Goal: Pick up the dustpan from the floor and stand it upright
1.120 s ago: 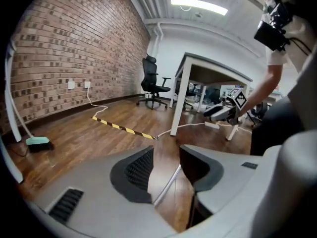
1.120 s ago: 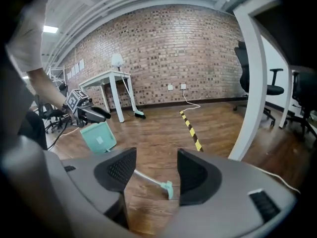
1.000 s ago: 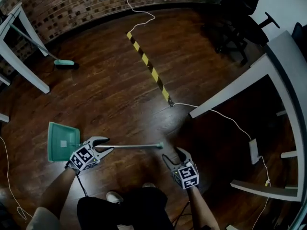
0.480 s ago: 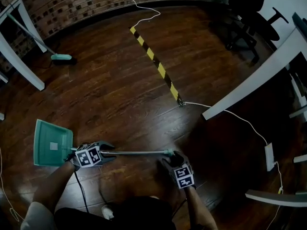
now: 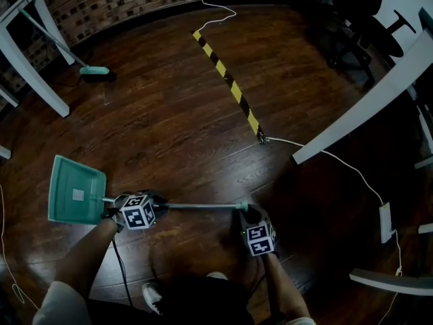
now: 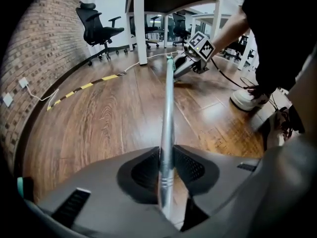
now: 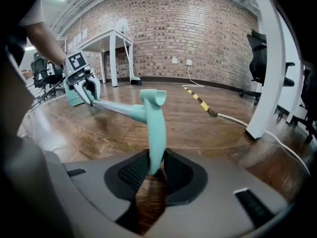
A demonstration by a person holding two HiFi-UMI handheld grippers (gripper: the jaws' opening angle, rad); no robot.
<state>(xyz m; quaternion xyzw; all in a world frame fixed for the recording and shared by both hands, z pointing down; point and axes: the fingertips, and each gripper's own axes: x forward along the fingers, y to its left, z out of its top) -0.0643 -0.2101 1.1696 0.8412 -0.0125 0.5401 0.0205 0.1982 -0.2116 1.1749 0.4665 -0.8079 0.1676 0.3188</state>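
Nearest us, both hands have come down toward the floor and both claws have just been closing. The right gripper (image 5: pixel 247 213) now pinches the teal grip (image 7: pixel 154 128) at the handle's end. The left gripper (image 5: pixel 157 202) pinches the metal shaft (image 6: pixel 167 108) close to the pan, with its pads pressing on it from both sides. A second ago both claws hung spread above the handle, holding nothing. We judge that the dustpan (image 5: pixel 76 198) is now secured at two points but not yet raised. It lies flat on the wooden floor (image 5: pixel 169 134), pan to the left and handle running right. Standing it up would call for lifting the grip end so that the pan tips onto its base. Farther off, a teal broom head (image 5: pixel 95 71) rests at the far left, and a yellow-and-black cable cover (image 5: pixel 230 87) runs away toward the brick wall (image 5: pixel 101 5). We cannot tell whether the pan touches the floor all along its underside. The left gripper view does not show the pan at all, and in the right gripper view the left gripper covers most of it. The desks at right are cut off by the picture's edge.
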